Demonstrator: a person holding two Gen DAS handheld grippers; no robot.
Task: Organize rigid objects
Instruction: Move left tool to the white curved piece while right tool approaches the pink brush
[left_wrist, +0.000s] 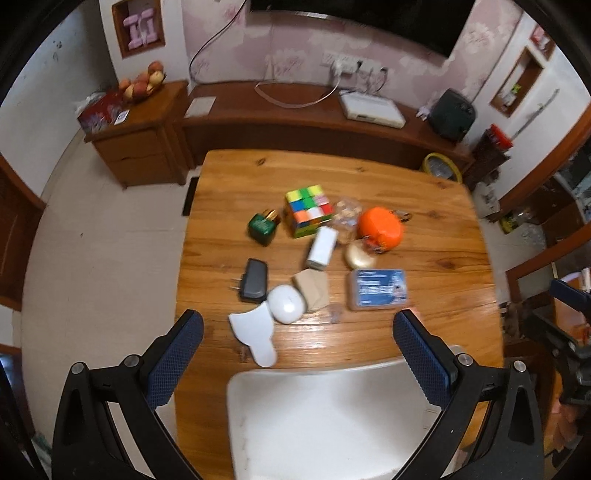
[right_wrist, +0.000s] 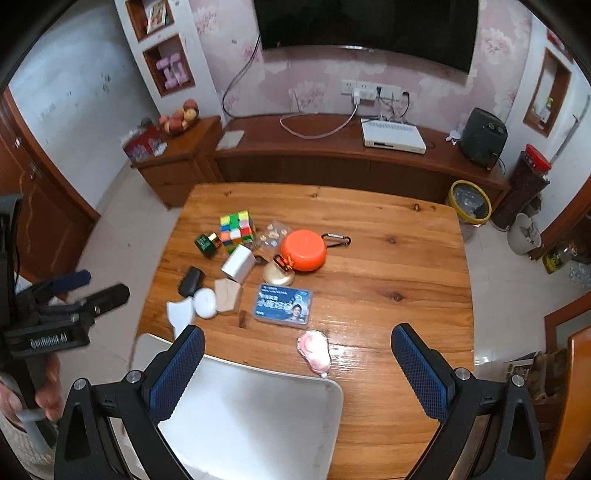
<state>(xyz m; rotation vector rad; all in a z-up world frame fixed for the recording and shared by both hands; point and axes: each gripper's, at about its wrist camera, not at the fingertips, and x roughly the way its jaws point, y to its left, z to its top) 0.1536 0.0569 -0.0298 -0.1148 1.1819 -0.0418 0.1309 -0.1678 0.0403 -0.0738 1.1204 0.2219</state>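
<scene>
Several small objects lie clustered on the wooden table: a colour cube, a green bottle, an orange round case, a white box, a gold disc, a black charger, a white round case, a tan block, a blue card box and a white flat piece. A pink object lies nearer in the right wrist view. A white tray sits at the near edge. My left gripper and right gripper are open, empty, above the tray.
A wooden TV bench with a white set-top box runs behind the table. A side cabinet holds a fruit bowl. A yellow bin stands at the right. The left gripper shows at the left in the right wrist view.
</scene>
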